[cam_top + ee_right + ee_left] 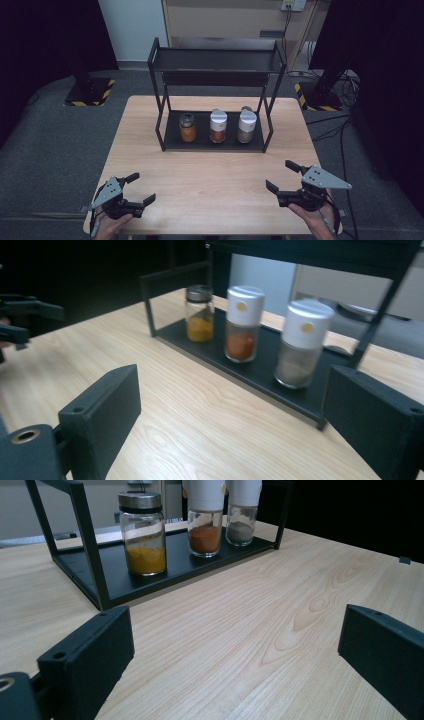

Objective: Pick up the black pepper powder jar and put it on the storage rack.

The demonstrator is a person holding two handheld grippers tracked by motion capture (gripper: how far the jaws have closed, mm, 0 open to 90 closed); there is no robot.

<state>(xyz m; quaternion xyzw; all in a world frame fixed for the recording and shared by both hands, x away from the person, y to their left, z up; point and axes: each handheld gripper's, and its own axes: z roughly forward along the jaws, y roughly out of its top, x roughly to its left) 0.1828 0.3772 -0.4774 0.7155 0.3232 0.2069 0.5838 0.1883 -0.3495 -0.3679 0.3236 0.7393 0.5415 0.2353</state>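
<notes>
- The left gripper [138,189] lay at about seven o'clock on the table [210,175], jaws spread wide with only bare wood between them.
- The right gripper [283,176] lay at about five o'clock, its jaws likewise spread and pinching nothing; in the right gripper view they framed the rack and its bottles.
- Judged from this, the step in hand was the approach: neither tool had reached anything, and the three bottles looked like the goal.
- Toward twelve o'clock stood the black rack [215,142], and on its lower tray sat a row of three: a yellow spice jar [188,127] with a metal lid at the left, an orange spice bottle [218,126] with a white cap in the middle, and a grey spice bottle [246,127] with a white cap at the right.
- The bottles stood upright, near one another but apart.
- The next move probably called for carrying an open tool forward, level with a bottle, and closing on its glass body.
- The rack's upright posts [267,122] and the upper shelf [216,60] stood in the way from the sides and from above, so a front entry seemed safest.
- Beyond the table lay grey floor and cables [345,130].
</notes>
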